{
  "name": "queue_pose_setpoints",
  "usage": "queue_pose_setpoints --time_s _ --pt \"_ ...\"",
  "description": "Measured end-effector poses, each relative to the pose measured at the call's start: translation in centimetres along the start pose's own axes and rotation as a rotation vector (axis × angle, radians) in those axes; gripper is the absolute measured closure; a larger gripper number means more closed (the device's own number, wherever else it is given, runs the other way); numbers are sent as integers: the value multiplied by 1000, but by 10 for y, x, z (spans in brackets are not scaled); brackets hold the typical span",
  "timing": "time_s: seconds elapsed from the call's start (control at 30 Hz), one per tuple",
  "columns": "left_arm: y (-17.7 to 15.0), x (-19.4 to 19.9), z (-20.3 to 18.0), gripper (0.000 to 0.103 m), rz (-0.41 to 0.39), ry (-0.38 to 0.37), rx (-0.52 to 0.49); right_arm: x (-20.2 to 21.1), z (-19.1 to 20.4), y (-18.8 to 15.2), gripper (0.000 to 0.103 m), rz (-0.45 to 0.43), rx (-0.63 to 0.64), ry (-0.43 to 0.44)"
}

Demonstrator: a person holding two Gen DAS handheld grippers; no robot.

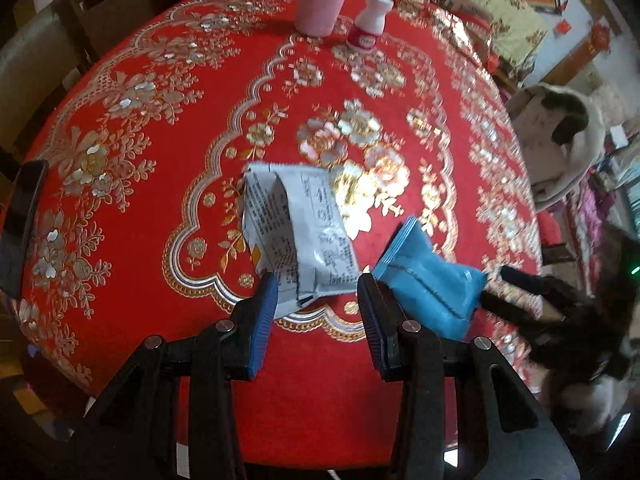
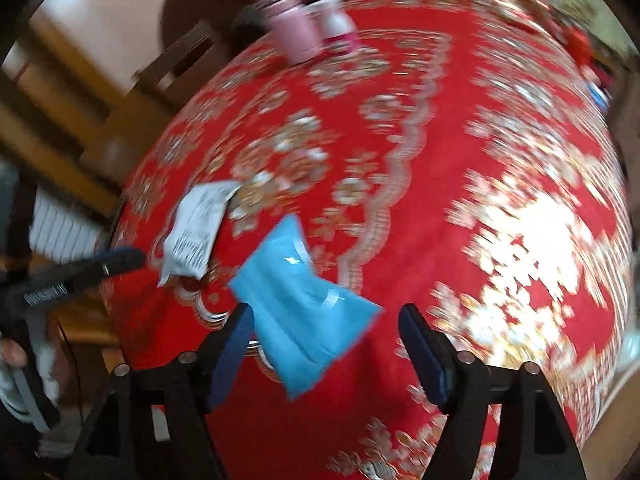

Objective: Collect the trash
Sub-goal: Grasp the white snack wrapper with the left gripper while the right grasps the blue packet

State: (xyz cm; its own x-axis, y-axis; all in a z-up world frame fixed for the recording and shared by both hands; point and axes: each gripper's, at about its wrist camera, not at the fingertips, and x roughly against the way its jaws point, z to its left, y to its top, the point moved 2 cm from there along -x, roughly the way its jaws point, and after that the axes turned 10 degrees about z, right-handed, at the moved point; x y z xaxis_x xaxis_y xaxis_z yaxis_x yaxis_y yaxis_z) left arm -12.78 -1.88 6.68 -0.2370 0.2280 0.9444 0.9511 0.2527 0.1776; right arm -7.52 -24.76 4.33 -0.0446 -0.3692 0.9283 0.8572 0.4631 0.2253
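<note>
A crumpled silver-white wrapper (image 1: 298,236) lies on the red floral tablecloth (image 1: 160,208); its near end sits between the fingers of my open left gripper (image 1: 318,288). A blue packet (image 1: 430,284) lies just right of it. In the right wrist view, which is blurred, the blue packet (image 2: 304,300) lies between the fingers of my open right gripper (image 2: 326,320), and the white wrapper (image 2: 196,232) is to its left. The right gripper also shows in the left wrist view (image 1: 520,284), at the blue packet's right end. The left gripper shows in the right wrist view (image 2: 120,260), beside the white wrapper.
A pink bottle (image 1: 322,0) and a small white bottle with a red label (image 1: 370,20) stand at the table's far side. Wooden chairs (image 1: 100,8) stand at the far left. A cushioned seat (image 1: 560,136) is off the table's right edge.
</note>
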Motion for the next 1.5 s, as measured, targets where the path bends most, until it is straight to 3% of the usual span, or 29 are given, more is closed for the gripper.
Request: queue_pose_setpoints --time_s 0.1,0.3,0.43,0.6,0.97,1.23,1.43,1.5 --pt "7 -1 5 50 -10 -33 30 -14 19 7 27 41 99 -43" --pt "17 -15 17 50 6 -45 84 -44 38 10 25 109 243 -160" --pt "26 -28 20 50 20 -49 99 -53 30 14 25 110 196 -200" --pt "36 -48 14 50 35 -45 87 -47 4 20 25 65 40 -144" --pt "46 -74 4 50 70 48 28 -30 -4 16 25 39 -15 -25" --pt "47 -71 5 50 81 45 27 -43 11 21 23 80 79 -85" --pt "43 -75 5 43 60 53 34 -53 14 20 23 95 56 -86" --pt "41 -75 3 43 56 66 23 -60 16 18 23 107 42 -136"
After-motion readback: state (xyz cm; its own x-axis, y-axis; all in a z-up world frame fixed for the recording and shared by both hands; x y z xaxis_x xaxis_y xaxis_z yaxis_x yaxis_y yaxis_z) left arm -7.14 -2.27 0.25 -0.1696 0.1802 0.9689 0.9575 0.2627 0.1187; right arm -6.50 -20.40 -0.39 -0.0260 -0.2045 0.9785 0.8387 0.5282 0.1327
